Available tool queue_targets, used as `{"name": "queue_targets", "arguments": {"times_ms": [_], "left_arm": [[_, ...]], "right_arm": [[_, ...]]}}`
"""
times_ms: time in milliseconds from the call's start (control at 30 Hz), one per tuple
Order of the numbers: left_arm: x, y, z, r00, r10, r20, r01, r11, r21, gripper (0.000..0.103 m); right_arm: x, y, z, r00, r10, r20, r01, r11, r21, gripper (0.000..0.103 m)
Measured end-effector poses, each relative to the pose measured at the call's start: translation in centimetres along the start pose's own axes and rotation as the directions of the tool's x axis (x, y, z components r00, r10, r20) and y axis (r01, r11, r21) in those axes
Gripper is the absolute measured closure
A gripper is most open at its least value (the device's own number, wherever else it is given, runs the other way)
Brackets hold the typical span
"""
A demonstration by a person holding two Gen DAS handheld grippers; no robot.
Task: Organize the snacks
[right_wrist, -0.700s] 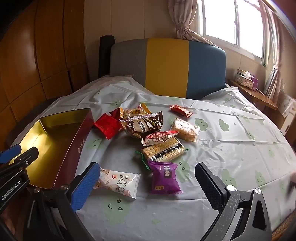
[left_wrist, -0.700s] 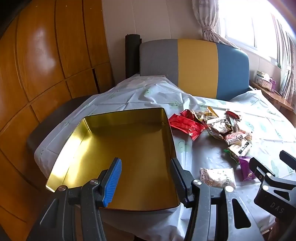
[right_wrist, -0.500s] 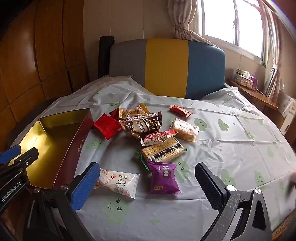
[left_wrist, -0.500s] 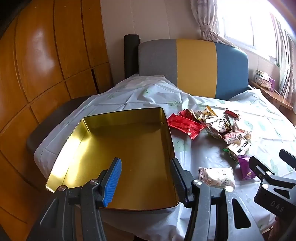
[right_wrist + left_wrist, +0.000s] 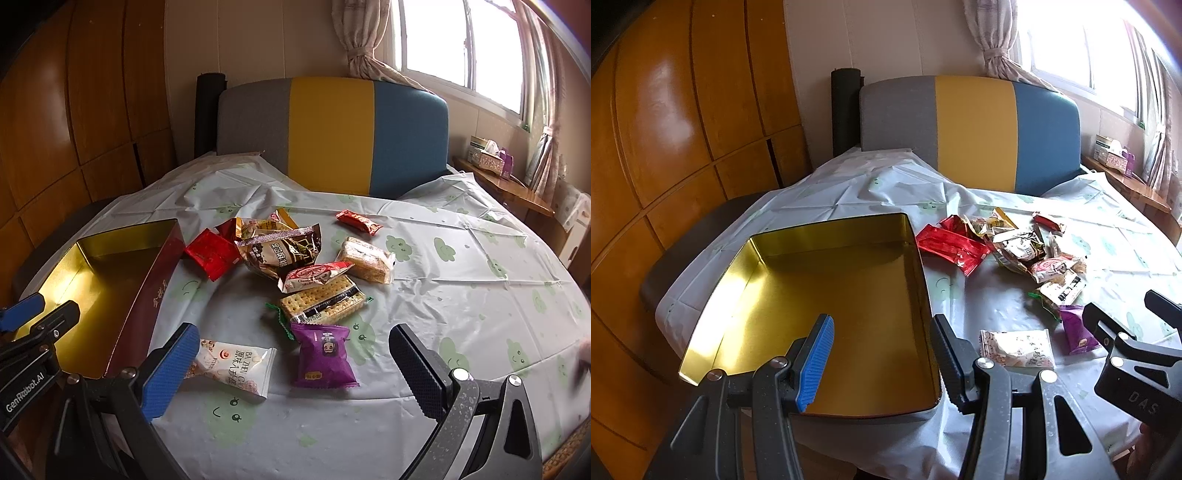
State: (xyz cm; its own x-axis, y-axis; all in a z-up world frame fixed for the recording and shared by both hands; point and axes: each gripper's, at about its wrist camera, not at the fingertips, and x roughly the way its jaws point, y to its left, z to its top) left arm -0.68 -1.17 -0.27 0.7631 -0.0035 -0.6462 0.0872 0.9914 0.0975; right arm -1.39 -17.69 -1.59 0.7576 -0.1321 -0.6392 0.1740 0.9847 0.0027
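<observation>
An open tin (image 5: 831,225) with a gold inside and a dark red outer wall (image 5: 159,280) sits at the table's left edge, with nothing in it. My left gripper (image 5: 882,343) hovers open over its near right corner, nothing between its fingers. To the right lie loose snacks: a white packet (image 5: 236,363), a purple packet (image 5: 325,354), a cracker pack (image 5: 325,301), a red packet (image 5: 212,253), a brown bag (image 5: 284,251) and a small red bar (image 5: 358,221). My right gripper (image 5: 295,343) stands wide open above the near table edge, framing the white and purple packets without touching them.
A pale tablecloth (image 5: 461,280) with green prints covers the round table. A grey, yellow and blue chair back (image 5: 332,133) stands behind it, wooden panels (image 5: 683,129) to the left. A shelf with a tissue box (image 5: 487,155) is at the right.
The left wrist view has swung a touch to the right. No packet has moved, and both grippers hold the same opening.
</observation>
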Motion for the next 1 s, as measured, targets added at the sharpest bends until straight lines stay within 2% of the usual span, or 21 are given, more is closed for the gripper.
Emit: {"name": "queue_targets", "arguments": {"times_ms": [1000], "left_arm": [[-0.2, -0.8, 0.1, 1.000, -0.024, -0.001, 0.024, 0.999, 0.036, 0.048]], "right_arm": [[-0.1, -1.3, 0.2, 1.000, -0.010, 0.011, 0.010, 1.000, 0.009, 0.000]]}}
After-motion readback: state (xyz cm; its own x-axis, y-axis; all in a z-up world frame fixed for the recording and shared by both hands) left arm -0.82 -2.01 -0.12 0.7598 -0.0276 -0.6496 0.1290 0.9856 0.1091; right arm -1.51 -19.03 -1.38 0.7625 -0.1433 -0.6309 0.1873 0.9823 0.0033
